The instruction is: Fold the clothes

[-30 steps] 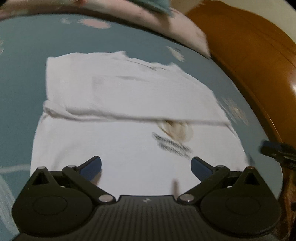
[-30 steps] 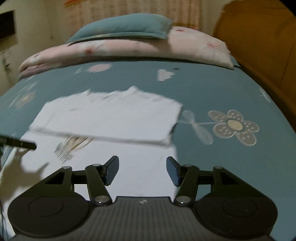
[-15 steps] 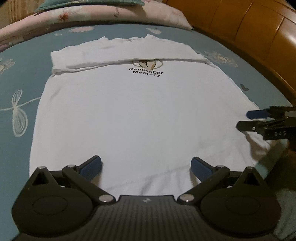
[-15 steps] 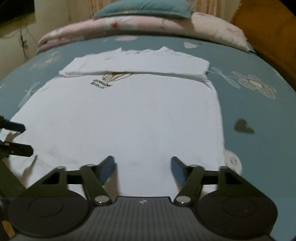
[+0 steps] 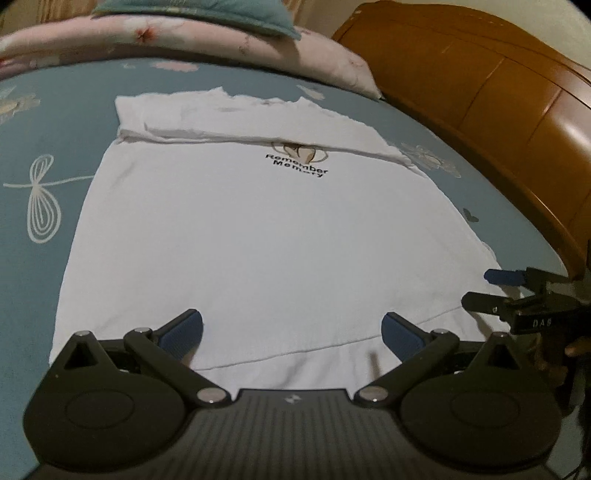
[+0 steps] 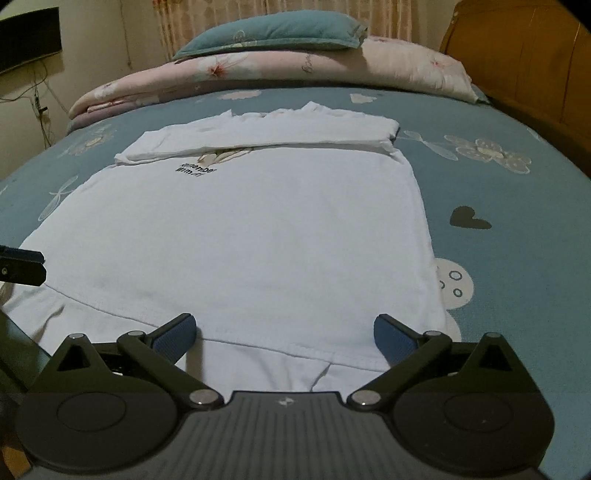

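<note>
T-shirt (image 5: 258,236) flat on bed (image 6: 498,206); L tool (image 5: 291,328) wide; R tool (image 6: 284,330) just opened wide, empty.

Teal bedsheet (image 6: 498,206) w/ white flower + heart prints. Pink floral quilt (image 6: 258,74) folded at far end, teal pillow (image 6: 273,33) on top. Wooden headboard (image 5: 498,110) at right. Curtain (image 6: 295,7) behind.

The white T-shirt (image 6: 236,236) lies flat on the blue bedsheet (image 6: 498,206), leaving open air over its whole middle. At the far end a folded pink quilt (image 6: 258,74) with a teal pillow (image 6: 273,31) on top blocks passage. The wooden headboard (image 5: 491,107) walls the right side. Bare sheet lies free on the left and right of the shirt.
</note>
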Motion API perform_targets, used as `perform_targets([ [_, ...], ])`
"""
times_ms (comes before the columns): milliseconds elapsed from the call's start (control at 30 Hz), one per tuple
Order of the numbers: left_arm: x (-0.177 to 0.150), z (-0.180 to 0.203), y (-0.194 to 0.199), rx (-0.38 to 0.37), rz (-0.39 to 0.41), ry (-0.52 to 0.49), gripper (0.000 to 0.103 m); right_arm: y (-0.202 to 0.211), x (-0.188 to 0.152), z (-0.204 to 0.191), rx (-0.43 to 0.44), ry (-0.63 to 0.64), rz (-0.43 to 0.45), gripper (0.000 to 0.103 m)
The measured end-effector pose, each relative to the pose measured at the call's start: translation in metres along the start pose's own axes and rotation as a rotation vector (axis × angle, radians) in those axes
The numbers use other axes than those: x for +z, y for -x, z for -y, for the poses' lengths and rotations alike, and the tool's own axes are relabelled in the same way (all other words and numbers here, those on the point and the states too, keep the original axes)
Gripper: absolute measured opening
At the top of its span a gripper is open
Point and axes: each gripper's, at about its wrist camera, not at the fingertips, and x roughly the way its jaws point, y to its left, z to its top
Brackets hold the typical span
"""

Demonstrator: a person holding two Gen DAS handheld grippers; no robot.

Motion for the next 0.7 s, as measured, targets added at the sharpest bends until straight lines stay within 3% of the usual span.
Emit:
perform_targets([
  [100,-0.001,0.008,-0.001,0.022,-0.017,-0.077,0.102,0.002,0.000,0.001,0.004,0.007,0.008,0.103],
  [233,0.021,0.008,0.000,0.055,-0.041,-0.091,0.102,0.005,0.014,0.003,0.007,-0.034,-0.006,0.103],
  [367,0.073,-0.003,-0.008,0.063,0.027,-0.071,0.102,-0.009,0.054,0.000,0.129,-0.110,0.040,0.103],
  [433,0.100,-0.015,-0.019,0.060,0.057,-0.027,0.102,-0.028,0.079,-0.009,0.214,-0.117,0.045,0.103],
  [567,0.137,-0.055,-0.060,0.030,0.033,0.147,0.102,-0.075,0.115,-0.034,0.353,-0.100,0.018,0.103],
  [700,0.138,-0.087,-0.086,0.076,-0.005,0.245,0.102,-0.103,0.119,-0.032,0.345,-0.121,-0.016,0.103],
])
